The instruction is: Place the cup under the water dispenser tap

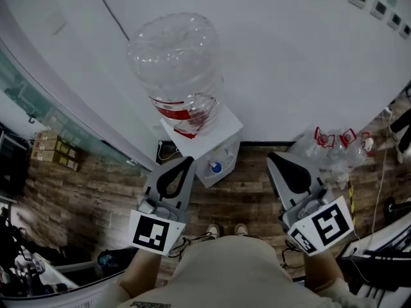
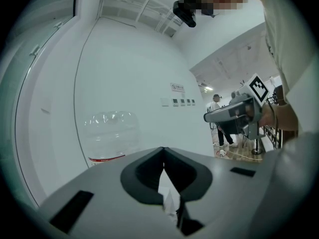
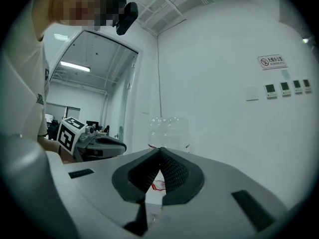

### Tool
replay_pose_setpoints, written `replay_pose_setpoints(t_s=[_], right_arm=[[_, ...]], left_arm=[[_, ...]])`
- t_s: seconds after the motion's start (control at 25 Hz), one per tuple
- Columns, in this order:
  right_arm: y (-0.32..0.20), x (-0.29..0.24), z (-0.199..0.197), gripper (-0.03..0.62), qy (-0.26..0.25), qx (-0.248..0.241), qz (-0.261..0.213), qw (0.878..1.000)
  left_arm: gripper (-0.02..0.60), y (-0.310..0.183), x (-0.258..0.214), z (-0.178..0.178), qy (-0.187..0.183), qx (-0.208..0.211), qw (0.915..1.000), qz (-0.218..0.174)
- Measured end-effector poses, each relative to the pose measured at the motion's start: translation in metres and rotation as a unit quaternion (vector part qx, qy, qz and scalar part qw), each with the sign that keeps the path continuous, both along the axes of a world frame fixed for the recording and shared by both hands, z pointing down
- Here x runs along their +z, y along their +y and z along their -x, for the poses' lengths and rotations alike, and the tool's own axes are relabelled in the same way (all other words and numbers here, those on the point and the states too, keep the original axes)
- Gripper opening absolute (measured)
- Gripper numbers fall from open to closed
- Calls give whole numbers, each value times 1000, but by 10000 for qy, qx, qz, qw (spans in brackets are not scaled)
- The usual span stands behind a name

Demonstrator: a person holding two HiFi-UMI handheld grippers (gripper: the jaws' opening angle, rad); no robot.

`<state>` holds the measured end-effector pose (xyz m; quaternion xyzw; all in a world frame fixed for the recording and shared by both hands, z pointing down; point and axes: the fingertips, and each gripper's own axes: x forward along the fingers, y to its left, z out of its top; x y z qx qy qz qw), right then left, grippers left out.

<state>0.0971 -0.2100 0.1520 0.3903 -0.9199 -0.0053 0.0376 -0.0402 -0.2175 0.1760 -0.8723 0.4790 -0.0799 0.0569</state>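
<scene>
The water dispenser [image 1: 204, 141] stands against the white wall, a large clear bottle [image 1: 174, 63] upside down on top and a blue tap [image 1: 215, 167] on its front. No cup shows in any view. My left gripper [image 1: 186, 162] is held level just left of the dispenser's front, jaws shut, nothing between them. My right gripper [image 1: 275, 156] hovers to the right of the dispenser, also shut and holding nothing. The bottle [image 2: 109, 136] sits ahead and left in the left gripper view, above the closed left gripper [image 2: 163, 153]. The bottle [image 3: 168, 132] rises straight ahead behind the closed right gripper [image 3: 160, 151].
Several spare clear bottles with red handles [image 1: 331, 145] lie on the wooden floor at the right, beside cables. A glass partition [image 1: 38, 101] runs along the left, with boxes [image 1: 56, 151] at its foot. Wall switches [image 1: 376, 6] sit far right. My shoes [image 1: 225, 230] stand before the dispenser.
</scene>
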Motion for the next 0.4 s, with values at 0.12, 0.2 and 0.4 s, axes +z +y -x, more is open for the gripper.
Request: replay_pose_setpoints(t_s=[0.12,0.2,0.4], right_arm=[[-3,-1,-8,6,-51,76,-16,10000],[-6,-1,-14,6,-55,157,-27,9999],[-11,-5,-26,6,-14,335,-122,9994]], left_arm=[[6,0,-2,-2,6,-12,10000,-16],[6,1,-1,-3,3,-29,10000,-4],[6,6,-3,-5,6,-49,10000,-20]])
